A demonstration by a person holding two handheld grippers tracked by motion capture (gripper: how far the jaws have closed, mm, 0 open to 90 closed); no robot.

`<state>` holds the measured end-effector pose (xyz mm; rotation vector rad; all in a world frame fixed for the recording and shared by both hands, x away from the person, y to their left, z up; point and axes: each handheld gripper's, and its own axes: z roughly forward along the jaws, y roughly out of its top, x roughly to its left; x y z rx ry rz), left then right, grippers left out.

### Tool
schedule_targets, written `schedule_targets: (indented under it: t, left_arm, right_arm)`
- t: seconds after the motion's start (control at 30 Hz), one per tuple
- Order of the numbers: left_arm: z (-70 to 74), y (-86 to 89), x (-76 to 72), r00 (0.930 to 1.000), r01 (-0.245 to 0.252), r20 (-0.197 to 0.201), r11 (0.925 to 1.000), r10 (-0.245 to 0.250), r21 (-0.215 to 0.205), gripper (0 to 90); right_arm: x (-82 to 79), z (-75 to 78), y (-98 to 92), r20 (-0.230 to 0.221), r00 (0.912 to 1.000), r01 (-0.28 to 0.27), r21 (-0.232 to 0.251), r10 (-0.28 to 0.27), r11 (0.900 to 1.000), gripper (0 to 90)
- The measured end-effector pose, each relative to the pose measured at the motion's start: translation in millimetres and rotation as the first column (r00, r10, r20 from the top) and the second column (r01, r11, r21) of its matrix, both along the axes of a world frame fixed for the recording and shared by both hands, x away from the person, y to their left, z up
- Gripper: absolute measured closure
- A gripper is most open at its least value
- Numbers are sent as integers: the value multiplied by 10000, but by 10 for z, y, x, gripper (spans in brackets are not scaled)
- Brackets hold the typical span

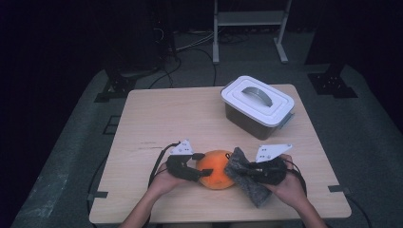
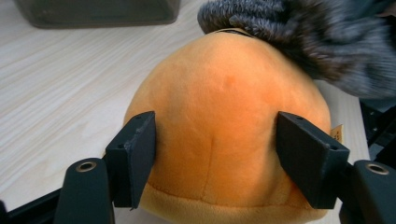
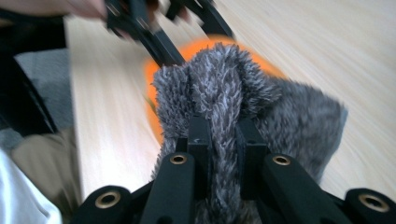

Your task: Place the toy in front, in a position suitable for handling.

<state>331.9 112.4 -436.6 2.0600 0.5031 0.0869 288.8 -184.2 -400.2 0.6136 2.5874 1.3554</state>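
High view: orange plush ball (image 1: 216, 169) on table's (image 1: 157, 118) near edge | left gripper (image 1: 205, 172) clamps ball | right gripper (image 1: 248, 170) pinches grey fuzzy cloth (image 1: 247, 176) against ball | step: wiping | next: steady ball, rub cloth across

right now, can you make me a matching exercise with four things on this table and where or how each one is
Things:
1. orange plush ball
2. grey fuzzy cloth
3. lidded storage box
4. left claw

States:
a. pinched in the shut right claw
b. standing alone at the far right of the table, lid on
c. jaws set on either side of the orange ball
d. lying at the near edge between the two claws

Pairs: 1-d, 2-a, 3-b, 4-c
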Motion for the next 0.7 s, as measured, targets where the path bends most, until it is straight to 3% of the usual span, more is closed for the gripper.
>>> schedule_targets:
  t: [0.1,0.2,0.3,0.43,0.5,0.6,0.7]
  left_arm:
    - [13,-32,-28,9998,112,190,9997,-116,194,295]
    - [8,-22,-37,9997,147,217,9997,-151,189,295]
    - [5,-7,-40,9995,183,269,9995,-190,251,295]
    - [4,-10,-52,9992,240,314,9993,-249,294,296]
    - [10,-31,-67,9983,339,452,9988,-355,361,297]
    - [28,-92,-110,9960,531,687,9971,-568,547,298]
    - [39,-150,-160,9902,791,1088,9939,-872,770,298]
  right_arm:
    - [-57,32,136,282,9991,-309,-171,314,9994,788]
    - [-39,-41,163,185,9992,-339,-604,351,9976,788]
    - [15,-95,77,-71,9997,-253,-577,250,9980,788]
    - [80,-107,-90,-160,9993,341,-643,-352,9973,788]
    - [102,-83,-151,-318,9979,562,-277,-571,9980,788]
    - [106,4,-138,-356,9986,424,616,-403,9972,787]
    - [95,52,-40,-163,9996,232,664,-221,9975,783]
